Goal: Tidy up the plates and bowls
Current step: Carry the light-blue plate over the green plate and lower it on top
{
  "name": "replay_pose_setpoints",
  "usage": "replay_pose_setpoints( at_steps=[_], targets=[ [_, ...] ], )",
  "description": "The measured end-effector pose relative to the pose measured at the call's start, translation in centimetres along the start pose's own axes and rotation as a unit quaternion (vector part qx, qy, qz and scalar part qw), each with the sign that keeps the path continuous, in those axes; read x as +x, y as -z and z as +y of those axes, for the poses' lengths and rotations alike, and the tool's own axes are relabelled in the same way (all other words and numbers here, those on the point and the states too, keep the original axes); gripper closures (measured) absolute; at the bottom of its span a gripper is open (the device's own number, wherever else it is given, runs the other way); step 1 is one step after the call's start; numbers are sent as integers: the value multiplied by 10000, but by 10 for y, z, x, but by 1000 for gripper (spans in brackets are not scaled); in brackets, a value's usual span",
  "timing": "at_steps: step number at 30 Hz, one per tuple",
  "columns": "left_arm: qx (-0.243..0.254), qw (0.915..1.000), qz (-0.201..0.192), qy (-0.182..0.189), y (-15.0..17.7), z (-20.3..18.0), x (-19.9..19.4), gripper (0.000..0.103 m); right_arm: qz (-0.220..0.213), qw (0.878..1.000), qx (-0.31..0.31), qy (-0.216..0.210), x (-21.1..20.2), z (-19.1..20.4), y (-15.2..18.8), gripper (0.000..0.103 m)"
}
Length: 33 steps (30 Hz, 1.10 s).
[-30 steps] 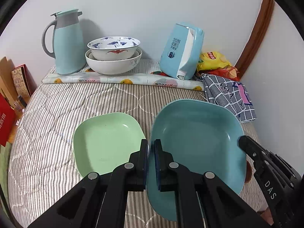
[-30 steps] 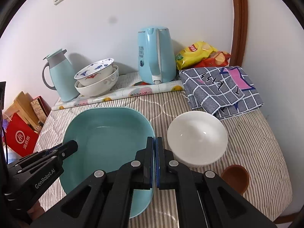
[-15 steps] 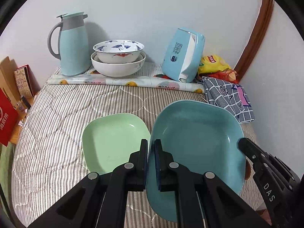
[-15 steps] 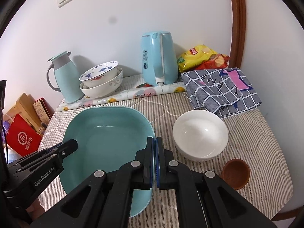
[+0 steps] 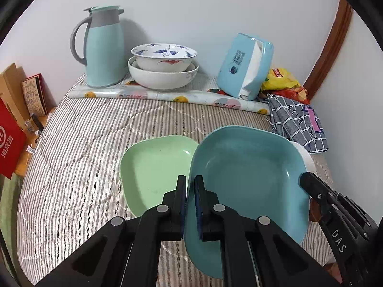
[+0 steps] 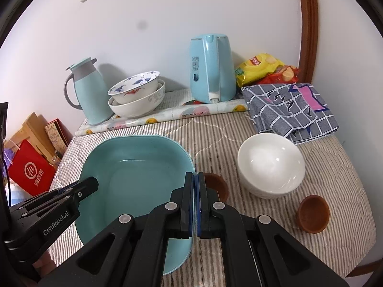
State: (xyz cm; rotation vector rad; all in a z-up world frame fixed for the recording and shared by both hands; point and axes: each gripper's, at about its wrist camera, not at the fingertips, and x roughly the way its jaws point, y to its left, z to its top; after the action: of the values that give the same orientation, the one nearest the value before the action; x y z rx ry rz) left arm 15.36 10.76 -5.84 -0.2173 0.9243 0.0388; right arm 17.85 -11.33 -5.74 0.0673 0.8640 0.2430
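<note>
Both grippers, left gripper [image 5: 190, 201] and right gripper [image 6: 194, 203], clamp opposite rims of the teal plate [image 5: 246, 174], held above the green plate [image 5: 155, 167]; uneven pull could slip it.

— Back wall, left to right?
— Thermos jug [image 6: 89, 93], upright; electric kettle [image 6: 211, 69]; snack bags [image 6: 265, 70] in the corner.
— And nearer?
— Rolled patterned sheet [image 6: 167, 117], folded checked cloth [image 6: 290, 110], striped quilt [image 5: 79, 153]. Red bag [image 6: 30, 171] beside it.
</note>
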Motion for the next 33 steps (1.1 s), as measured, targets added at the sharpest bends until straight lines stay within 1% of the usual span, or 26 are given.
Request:
replay_pose_setpoints(
  at_steps=[12,24,33],
  targets=[
    [-143,9997,210,-50,6,29,16,95,179,9997,-159,12,22,25,6,101],
    [-328,9981,447,-272,12,67,34,95,482,9979,-407,-112,53,60,17,101],
    [-496,9970,523,-282,6,83,46,96,564,9967,-566,-117,70,75,12,101]
  ],
)
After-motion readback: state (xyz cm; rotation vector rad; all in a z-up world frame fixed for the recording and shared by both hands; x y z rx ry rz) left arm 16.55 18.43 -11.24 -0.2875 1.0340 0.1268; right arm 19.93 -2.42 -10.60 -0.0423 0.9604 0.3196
